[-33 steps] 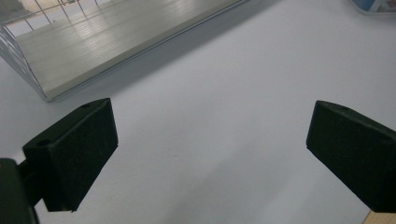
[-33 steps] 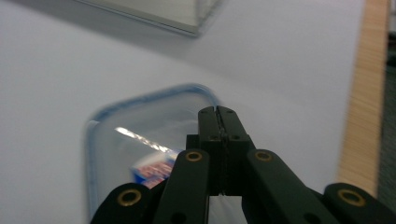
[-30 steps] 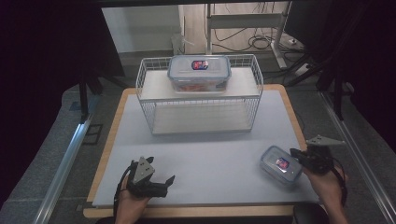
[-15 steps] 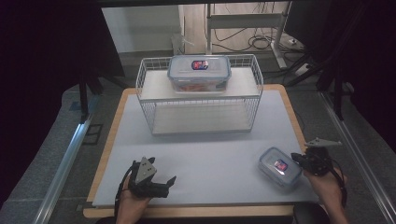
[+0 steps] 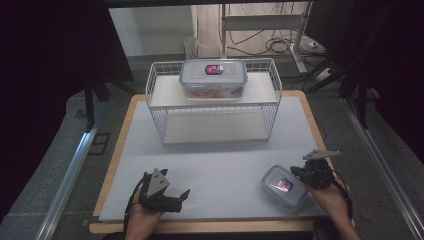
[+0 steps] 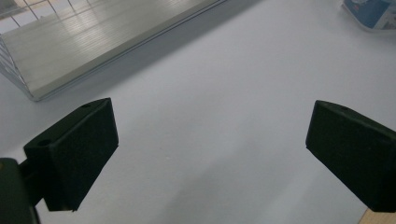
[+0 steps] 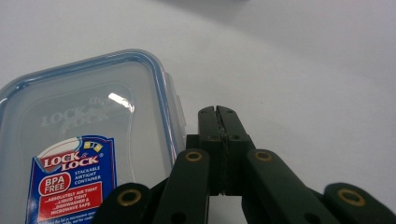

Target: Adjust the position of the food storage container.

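The left gripper is resting at the near left of the white table, jaws spread wide with nothing between them. At the near right, the right gripper is sitting with jaws pressed together, just beside the small container. Farther off, a large container is sitting on the wire rack.

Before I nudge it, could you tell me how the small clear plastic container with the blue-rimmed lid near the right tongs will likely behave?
The small clear plastic container looks rigid and seems empty, so probably light. Low and flat, it should slide on the smooth white table mat rather than tip. The shut right tongs beside its clasp may turn it.
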The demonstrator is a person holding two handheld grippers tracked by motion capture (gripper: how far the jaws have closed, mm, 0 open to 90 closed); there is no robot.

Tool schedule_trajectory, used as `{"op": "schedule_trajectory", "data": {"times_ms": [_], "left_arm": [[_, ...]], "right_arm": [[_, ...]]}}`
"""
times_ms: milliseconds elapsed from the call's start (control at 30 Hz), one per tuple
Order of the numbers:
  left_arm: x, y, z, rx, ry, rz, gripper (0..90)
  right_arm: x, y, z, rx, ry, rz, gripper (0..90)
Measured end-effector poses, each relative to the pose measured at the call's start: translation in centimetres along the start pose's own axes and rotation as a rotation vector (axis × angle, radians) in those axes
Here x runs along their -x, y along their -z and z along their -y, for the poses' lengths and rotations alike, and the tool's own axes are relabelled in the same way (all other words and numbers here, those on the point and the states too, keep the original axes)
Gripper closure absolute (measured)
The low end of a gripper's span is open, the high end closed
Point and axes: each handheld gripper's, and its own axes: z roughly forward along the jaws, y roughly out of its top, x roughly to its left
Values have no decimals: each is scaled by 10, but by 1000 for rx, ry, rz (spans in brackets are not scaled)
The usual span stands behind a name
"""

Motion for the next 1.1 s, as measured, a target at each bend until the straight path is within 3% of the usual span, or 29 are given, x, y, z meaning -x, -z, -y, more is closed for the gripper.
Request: {"op": "schedule_trajectory", "data": {"times_ms": [200, 333, 467, 633, 800, 1100], "left_arm": [[-1, -2, 0, -6, 1, 9, 24], [0, -1, -1, -2, -9, 4, 24], [-1, 0, -1, 1, -4, 3, 24], [-1, 0, -2, 4, -6, -2, 24], [0, -2, -2, -3, -11, 5, 24], [1, -3, -2, -5, -12, 10, 24]], "right_arm": [[9, 19, 15, 3, -46, 13, 887], [7, 34, 33, -6, -59, 34, 885], [5, 45, 50, -29, -94, 12, 877], [-3, 45, 63, -62, -116, -32, 877], [-8, 41, 58, -68, -119, -37, 887], [-11, 17, 31, -65, -95, -69, 889]]}}
